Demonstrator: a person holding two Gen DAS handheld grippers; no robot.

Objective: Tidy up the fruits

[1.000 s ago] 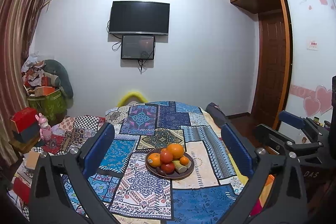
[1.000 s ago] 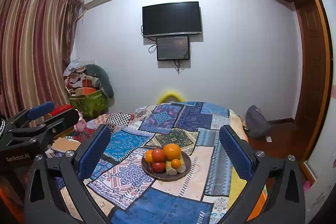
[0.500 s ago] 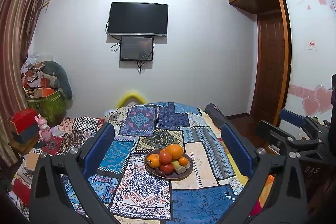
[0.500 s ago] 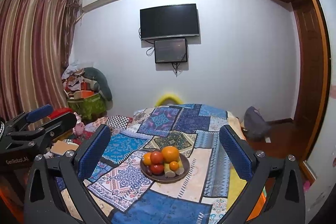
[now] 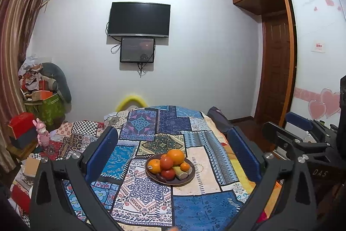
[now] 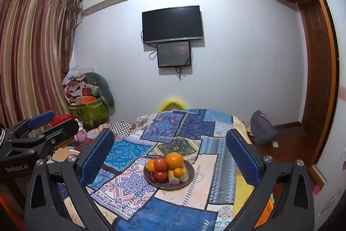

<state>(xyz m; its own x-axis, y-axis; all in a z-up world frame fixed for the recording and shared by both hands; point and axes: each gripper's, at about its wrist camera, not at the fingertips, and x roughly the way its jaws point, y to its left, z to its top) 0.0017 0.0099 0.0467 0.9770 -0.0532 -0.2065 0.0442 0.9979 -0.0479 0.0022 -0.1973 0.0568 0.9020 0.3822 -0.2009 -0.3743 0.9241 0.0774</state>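
Observation:
A dark brown plate point(image 5: 186, 180) point(image 6: 189, 169) heaped with fruit sits on a patchwork cloth. On it lie a big orange point(image 5: 176, 156) point(image 6: 174, 160), a red tomato point(image 5: 166, 162) point(image 6: 160, 163), a second tomato point(image 5: 168, 174), smaller oranges point(image 5: 154, 165) point(image 6: 178, 172) and a pale green piece point(image 5: 180, 172) point(image 6: 173, 177). My left gripper point(image 5: 173, 152) is open, well short of the plate, nothing between its blue pads. My right gripper point(image 6: 169, 149) is open too, held back from the plate. Each gripper shows at the edge of the other's view: the right gripper point(image 5: 298, 133), the left gripper point(image 6: 41, 125).
The patchwork cloth point(image 5: 151, 194) covers a table or bed with edges falling away left and right. Clutter, boxes and a pink toy point(image 5: 42, 132) stand at the left by the curtain. A dark bag point(image 6: 261, 128) lies on the floor right. A television point(image 5: 139, 20) hangs on the far wall.
Both views have shifted slightly; the plate sits a little lower and more central in each. Both grippers stay open and empty.

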